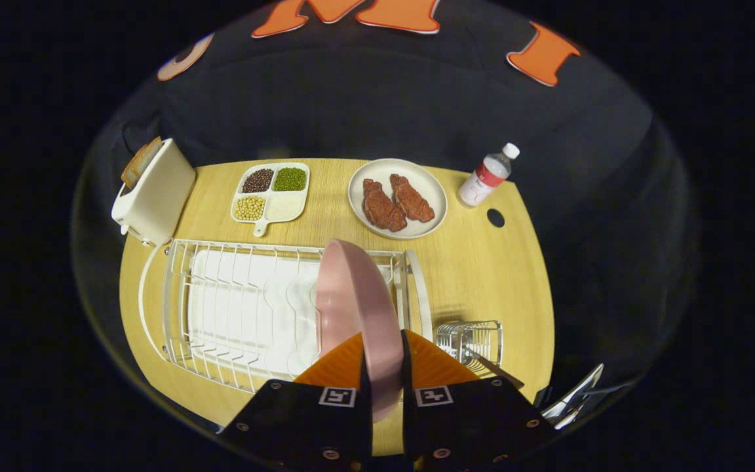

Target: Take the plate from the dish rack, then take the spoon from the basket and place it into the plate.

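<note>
I have the tongs (383, 367) clamped on the plate's (358, 308) rim, holding it edge-up above the rack (220, 308) so it clears the wires.

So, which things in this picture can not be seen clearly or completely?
- Pink plate, gripper view: its lower edge is hidden between the gripper fingers, which are shut on it.
- Basket: partly covered by one finger; a spoon inside cannot be made out.
- Dish rack: its right part is behind the plate.
- Bottle: label too small to tell.
- Toaster: its far side is hidden.
</note>
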`<state>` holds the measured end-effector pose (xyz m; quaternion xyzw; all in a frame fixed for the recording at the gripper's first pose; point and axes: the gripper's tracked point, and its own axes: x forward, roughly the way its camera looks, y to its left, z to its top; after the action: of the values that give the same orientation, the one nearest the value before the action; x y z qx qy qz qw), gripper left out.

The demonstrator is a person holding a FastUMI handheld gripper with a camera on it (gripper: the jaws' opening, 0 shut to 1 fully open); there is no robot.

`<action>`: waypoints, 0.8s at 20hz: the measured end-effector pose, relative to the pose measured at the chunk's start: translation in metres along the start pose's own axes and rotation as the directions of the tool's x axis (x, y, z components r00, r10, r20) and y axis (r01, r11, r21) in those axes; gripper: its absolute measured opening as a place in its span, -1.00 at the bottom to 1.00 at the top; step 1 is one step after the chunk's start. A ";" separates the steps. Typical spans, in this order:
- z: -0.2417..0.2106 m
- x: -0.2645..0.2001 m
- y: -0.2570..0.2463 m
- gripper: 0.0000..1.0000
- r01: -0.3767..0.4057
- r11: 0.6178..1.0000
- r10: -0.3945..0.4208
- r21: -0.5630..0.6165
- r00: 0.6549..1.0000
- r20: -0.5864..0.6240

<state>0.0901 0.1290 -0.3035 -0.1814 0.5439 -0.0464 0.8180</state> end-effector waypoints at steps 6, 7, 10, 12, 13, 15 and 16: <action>0.034 -0.028 0.012 -0.69 0.081 0.994 -0.071 -0.075 0.989 0.126; 0.034 -0.031 0.011 -0.70 0.080 0.994 -0.070 -0.072 0.989 0.132; 0.030 -0.047 0.013 -0.70 0.021 1.000 -0.018 -0.023 0.991 0.131; 0.024 -0.060 0.012 -0.69 -0.047 0.999 0.044 0.018 0.990 0.131; 0.022 -0.068 0.009 -0.69 -0.081 0.996 0.075 0.038 0.988 0.137; 0.014 -0.083 0.003 -0.70 -0.146 0.986 0.132 0.082 0.979 0.153; 0.009 -0.091 0.000 -0.70 -0.184 0.978 0.167 0.102 0.973 0.159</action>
<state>0.0615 0.1561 -0.2213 -0.0877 0.4913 0.0083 0.8665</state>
